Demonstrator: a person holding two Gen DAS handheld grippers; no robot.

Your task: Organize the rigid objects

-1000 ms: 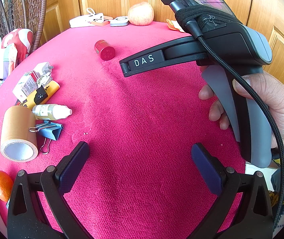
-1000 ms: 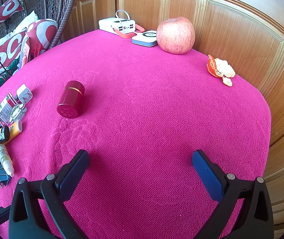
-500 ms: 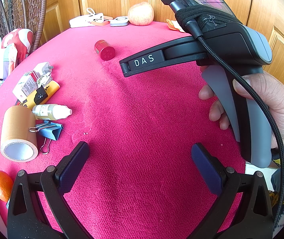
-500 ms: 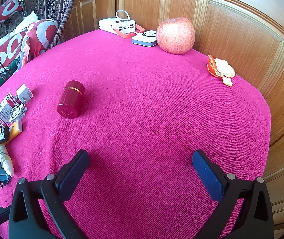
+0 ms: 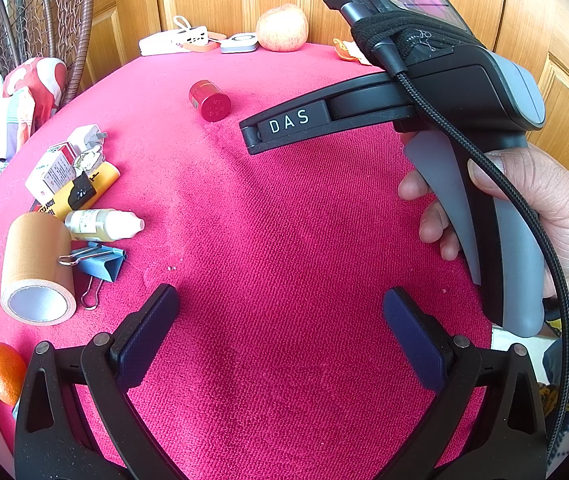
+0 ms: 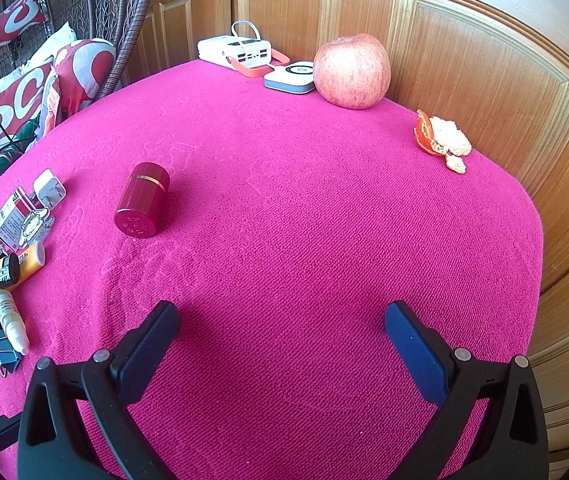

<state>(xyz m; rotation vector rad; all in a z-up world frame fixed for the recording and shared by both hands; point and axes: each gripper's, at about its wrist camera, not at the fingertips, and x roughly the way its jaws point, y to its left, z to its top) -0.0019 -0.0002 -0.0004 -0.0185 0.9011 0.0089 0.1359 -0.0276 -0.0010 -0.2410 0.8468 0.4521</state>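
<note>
A dark red cylindrical tin [image 6: 142, 205] lies on its side on the pink tablecloth [image 6: 304, 220], also visible in the left wrist view as the tin [image 5: 209, 101]. At the table's left sit a tan tape roll [image 5: 37, 267], a blue binder clip [image 5: 100, 265], a small dropper bottle [image 5: 102, 224], a yellow tube [image 5: 80, 194], a small carton [image 5: 53, 170] and a white plug [image 5: 84, 136]. My left gripper [image 5: 280, 320] is open above bare cloth. My right gripper [image 6: 282, 328] is open too, holding nothing; its body [image 5: 424, 92] is held by a hand [image 5: 536, 208].
At the far edge rest an apple [image 6: 351, 71], a white power bank [image 6: 236, 51], a small white device [image 6: 290, 78] and orange peel [image 6: 442, 140]. A tangerine [image 5: 3, 372] sits at the near left. Wooden panels [image 6: 484, 60] back the table; a wicker chair with cushions [image 6: 44, 76] stands left.
</note>
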